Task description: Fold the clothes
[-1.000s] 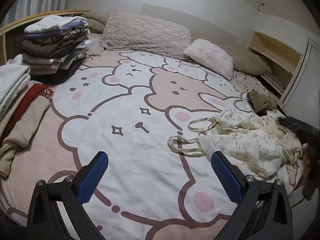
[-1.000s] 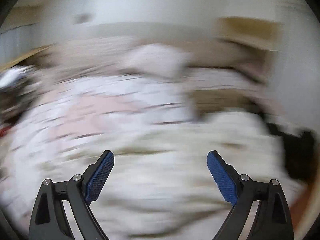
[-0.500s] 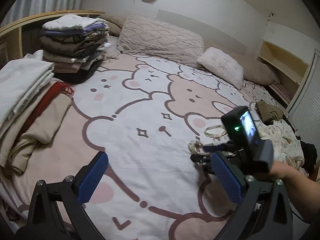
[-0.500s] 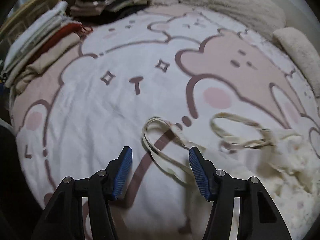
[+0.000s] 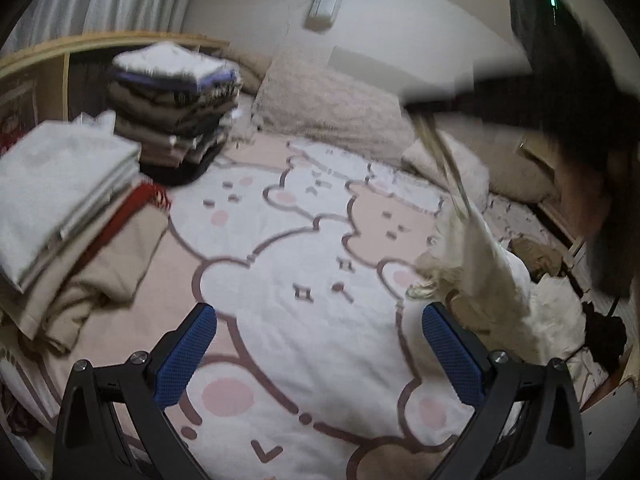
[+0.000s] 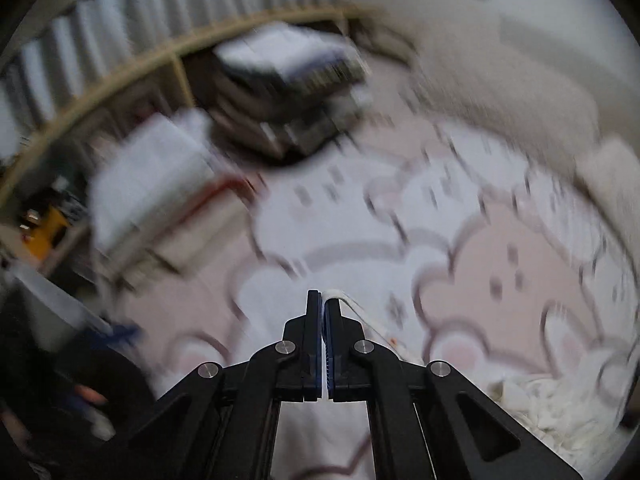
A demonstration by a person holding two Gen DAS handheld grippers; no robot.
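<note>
A cream floral garment with thin straps (image 5: 476,256) hangs by a strap above the bed's right side; its lower part rests crumpled on the bedspread (image 5: 304,240). My right gripper (image 6: 322,300) is shut on the cream strap (image 6: 344,298), raised above the bed; it shows as a dark blur at the upper right of the left wrist view (image 5: 560,80). The rest of the garment lies at the lower right in the right wrist view (image 6: 552,400). My left gripper (image 5: 320,356) is open and empty, low over the bed's near part.
Two stacks of folded clothes stand at the left: a tall dark-and-white stack (image 5: 176,108) and a white, red and beige stack (image 5: 68,204). Pillows (image 5: 332,112) line the headboard. An olive garment (image 5: 536,254) and dark clothing (image 5: 604,336) lie at the right edge.
My right gripper has shut on the garment's strap and lifted it up off the bed, pulling the garment upright. The left gripper has stayed open and shifted slightly.
</note>
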